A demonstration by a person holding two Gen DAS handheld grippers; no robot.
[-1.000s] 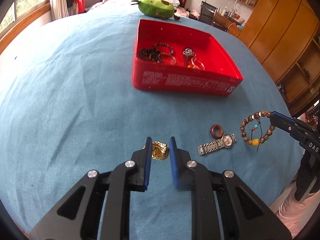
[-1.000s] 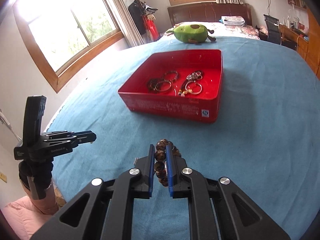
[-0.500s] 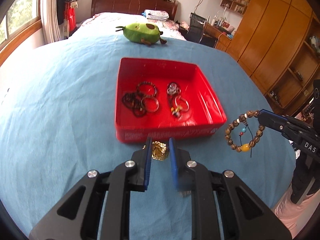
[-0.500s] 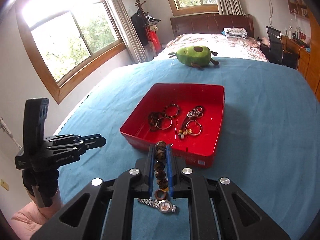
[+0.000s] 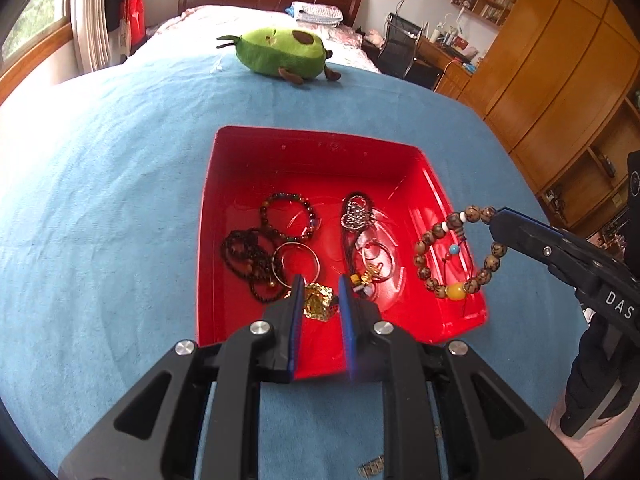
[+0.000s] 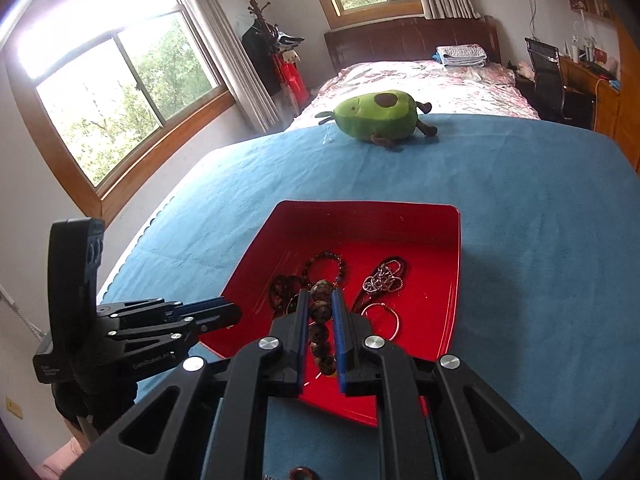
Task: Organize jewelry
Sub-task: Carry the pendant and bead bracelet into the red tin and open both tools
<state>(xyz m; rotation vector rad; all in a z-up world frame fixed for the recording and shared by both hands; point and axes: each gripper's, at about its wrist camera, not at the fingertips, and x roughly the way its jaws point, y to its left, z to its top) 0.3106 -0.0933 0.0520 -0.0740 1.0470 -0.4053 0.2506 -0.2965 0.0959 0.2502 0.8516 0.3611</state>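
A red tray (image 5: 432,184) sits on the blue cloth and holds several bracelets, rings and chains; it also shows in the right wrist view (image 6: 452,264). My left gripper (image 5: 320,300) is shut on a gold trinket (image 5: 317,301), held over the tray's near edge. My right gripper (image 6: 319,308) is shut on a brown beaded bracelet (image 6: 320,312), which hangs over the tray's right side in the left wrist view (image 5: 460,252).
A green avocado plush (image 5: 280,54) lies beyond the tray. A brown ring (image 6: 301,473) and a watch band (image 5: 371,467) lie on the cloth below the grippers. A bed, desk, chair and wooden wardrobes stand behind.
Both grippers have risen and moved forward from the cloth to above the tray, each still holding its piece. The watch and brown ring stayed behind on the cloth.
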